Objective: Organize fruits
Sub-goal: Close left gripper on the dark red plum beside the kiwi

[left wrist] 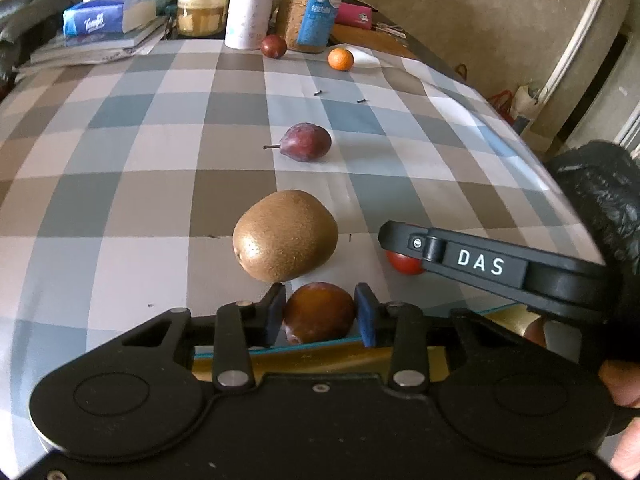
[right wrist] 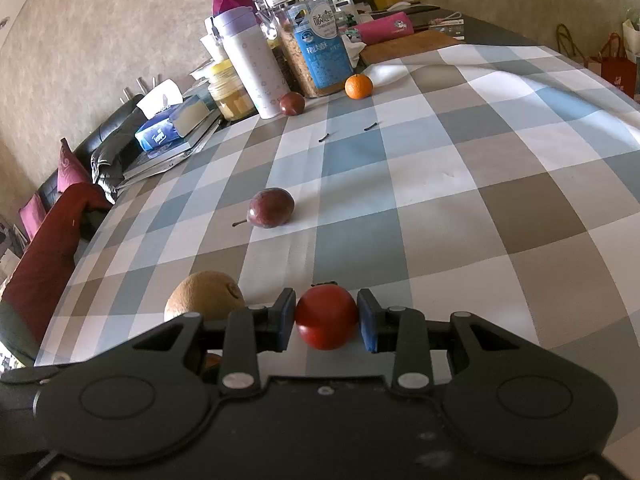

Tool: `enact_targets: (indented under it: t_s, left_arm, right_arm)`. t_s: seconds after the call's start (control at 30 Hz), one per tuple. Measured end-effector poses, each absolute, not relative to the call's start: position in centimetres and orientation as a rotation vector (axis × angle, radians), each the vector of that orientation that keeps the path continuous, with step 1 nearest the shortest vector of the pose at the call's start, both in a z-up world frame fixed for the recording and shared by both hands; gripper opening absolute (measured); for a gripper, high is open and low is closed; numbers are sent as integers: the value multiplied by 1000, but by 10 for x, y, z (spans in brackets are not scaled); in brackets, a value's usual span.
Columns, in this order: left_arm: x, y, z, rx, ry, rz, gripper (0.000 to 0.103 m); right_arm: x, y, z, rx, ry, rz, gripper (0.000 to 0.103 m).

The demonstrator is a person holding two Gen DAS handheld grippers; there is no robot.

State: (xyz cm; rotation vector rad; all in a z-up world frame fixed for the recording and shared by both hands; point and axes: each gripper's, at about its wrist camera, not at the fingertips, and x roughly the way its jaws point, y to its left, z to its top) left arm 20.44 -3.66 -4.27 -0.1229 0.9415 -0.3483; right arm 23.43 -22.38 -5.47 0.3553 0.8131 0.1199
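Pinching a smooth brownish-red plum between their blue pads, your left tongs are hanging just over a gold tray with a teal rim at the near edge of the bench. Your right tongs are gripping a glossy red tomato the same way, low above the cloth; from the left camera their black arm is showing the white letters "DAS".

Just ahead of the left tongs a fuzzy, egg-shaped brown kiwi is lying on the cloth. Farther out, a dusky purple pear-shaped fruit with a thin stem is lying on its side. At the far end a round, dimpled orange mandarin and a dark red round fruit are sitting well apart from the rest, near the clutter.

The cloth covering the bench is a soft check of grey, taupe, white and pale blue, slightly creased. Behind it are standing a white tumbler, a clear jar of grain with a blue label in Chinese characters, a yellow-lidded glass jar, and a blue tissue pack reading "Tempo" atop stacked books. A mottled beige wall is running behind, and a dark sofa with magenta cushions is standing beside the bench.
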Motion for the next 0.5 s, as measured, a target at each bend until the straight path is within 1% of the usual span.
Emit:
enact_targets:
  t_s: [0.3,0.5]
  left_arm:
    - [220,6,-47,-344,937,-254,46]
    - [221,14,-44,-307,882,-96,46]
  right_arm:
    - [234,-225,-54,357,810,103,36]
    - [233,-225,-54,350,809,100,36]
